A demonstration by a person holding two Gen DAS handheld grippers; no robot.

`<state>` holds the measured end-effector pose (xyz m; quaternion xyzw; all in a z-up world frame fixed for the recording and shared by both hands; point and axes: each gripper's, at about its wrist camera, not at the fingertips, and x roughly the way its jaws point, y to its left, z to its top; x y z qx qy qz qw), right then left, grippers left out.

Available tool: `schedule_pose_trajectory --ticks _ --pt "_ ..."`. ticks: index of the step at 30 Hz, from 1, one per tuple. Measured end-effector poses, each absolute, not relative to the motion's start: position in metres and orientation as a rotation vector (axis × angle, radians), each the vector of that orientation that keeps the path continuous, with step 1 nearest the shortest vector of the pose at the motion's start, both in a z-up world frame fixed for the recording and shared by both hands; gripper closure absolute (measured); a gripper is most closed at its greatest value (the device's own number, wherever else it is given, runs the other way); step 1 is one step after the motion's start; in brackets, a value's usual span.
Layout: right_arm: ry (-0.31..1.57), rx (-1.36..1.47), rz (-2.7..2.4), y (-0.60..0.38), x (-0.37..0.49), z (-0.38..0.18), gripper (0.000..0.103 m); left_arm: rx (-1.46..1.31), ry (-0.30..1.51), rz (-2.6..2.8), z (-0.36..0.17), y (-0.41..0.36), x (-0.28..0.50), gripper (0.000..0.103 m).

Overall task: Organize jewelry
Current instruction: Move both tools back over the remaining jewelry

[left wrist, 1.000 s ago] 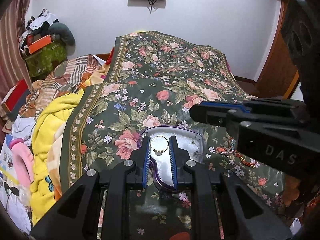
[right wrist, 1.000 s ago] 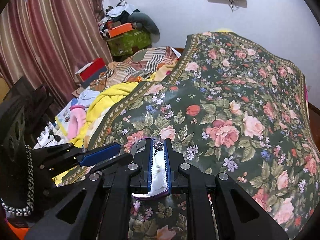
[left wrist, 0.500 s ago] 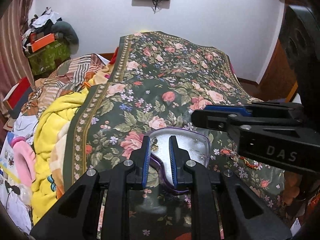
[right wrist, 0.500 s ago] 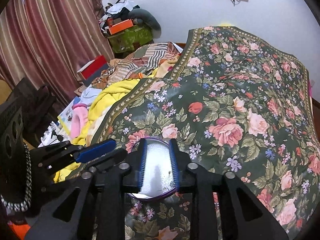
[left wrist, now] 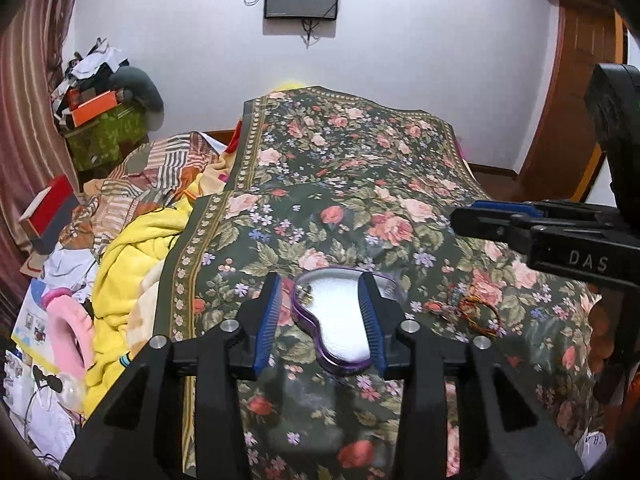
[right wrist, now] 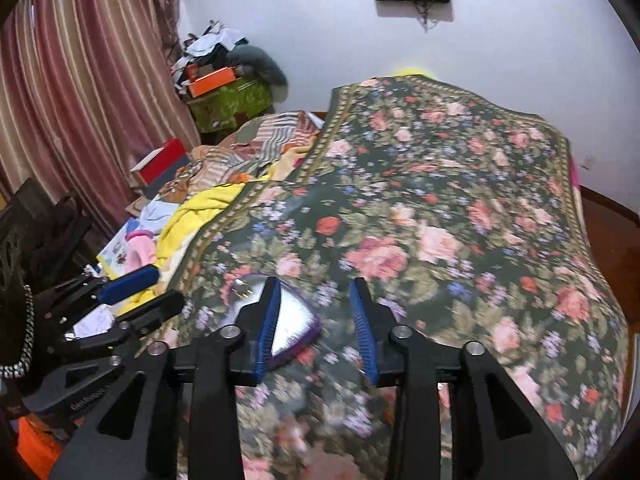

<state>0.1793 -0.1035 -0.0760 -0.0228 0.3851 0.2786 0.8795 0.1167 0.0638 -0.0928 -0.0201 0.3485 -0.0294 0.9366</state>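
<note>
We have both grippers hanging spread wide and carrying nothing over the floral bedspread (left wrist: 360,184). The left gripper (left wrist: 320,316) frames the heart-shaped tray (left wrist: 340,320), a shiny dish with a purple rim; in the right wrist view the right gripper (right wrist: 316,324) sits off to the tray's 3 o'clock side, with only its left finger over the tray's edge.

A small gold piece (left wrist: 306,292) lies at about 10 o'clock inside the tray, close against the rim. The beaded bracelet (left wrist: 476,312), red and orange, lies loose on the cloth at the tray's 3 o'clock, apart from it.

We judge the bracelet is the next thing to gather. The right gripper seems nearer to it, though the right wrist view is blurred and does not show the bracelet, so we cannot confirm its line. To do this well we should come down straight, one finger on each side of a single strand, and close slowly, since the soft cloth may bunch up between the pads. We should lift before travelling, then let go low over the tray's middle so nothing skids off the slick surface
</note>
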Motion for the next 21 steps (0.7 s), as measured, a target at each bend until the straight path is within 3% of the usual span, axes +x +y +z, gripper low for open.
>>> schedule_pose_trajectory --ticks 4,21 --pt "0.795 -0.064 0.525 -0.128 0.170 -0.077 0.062 -0.029 0.727 -0.089 -0.096 0.046 0.108 0.055" --pt "0.904 -0.072 0.347 -0.221 0.143 -0.121 0.060 0.015 0.899 -0.257 -0.142 -0.042 0.118 0.054"
